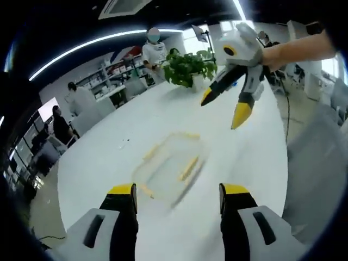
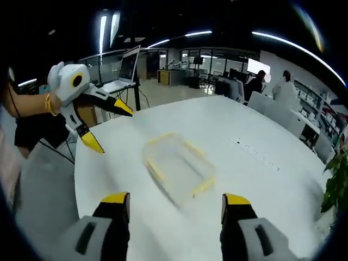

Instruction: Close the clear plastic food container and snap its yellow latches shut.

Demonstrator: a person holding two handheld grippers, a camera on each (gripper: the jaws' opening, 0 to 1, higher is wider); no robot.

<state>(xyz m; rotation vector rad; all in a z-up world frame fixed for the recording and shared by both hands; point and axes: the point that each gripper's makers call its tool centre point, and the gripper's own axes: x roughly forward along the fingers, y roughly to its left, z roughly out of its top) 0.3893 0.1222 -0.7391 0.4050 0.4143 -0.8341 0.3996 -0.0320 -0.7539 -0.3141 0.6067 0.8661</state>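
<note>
A clear plastic food container point(image 1: 169, 166) with yellow latches along its edges lies on the white table point(image 1: 163, 119), blurred in both views. My left gripper point(image 1: 178, 198) hovers just short of it, open, nothing between its yellow-tipped jaws. The right gripper point(image 1: 223, 111) hangs open above the table's far right in the left gripper view, held by a person's hand. In the right gripper view the container point(image 2: 178, 167) sits ahead of my open right gripper point(image 2: 176, 205). There the left gripper point(image 2: 111, 126) is open at the left, above the table point(image 2: 255, 163) edge.
A potted green plant point(image 1: 189, 68) stands at the table's far end; its leaves point(image 2: 336, 182) edge into the right gripper view. People stand and sit beyond the table. An open laptop point(image 2: 126, 73) rests on a stand behind. Chairs ring the table.
</note>
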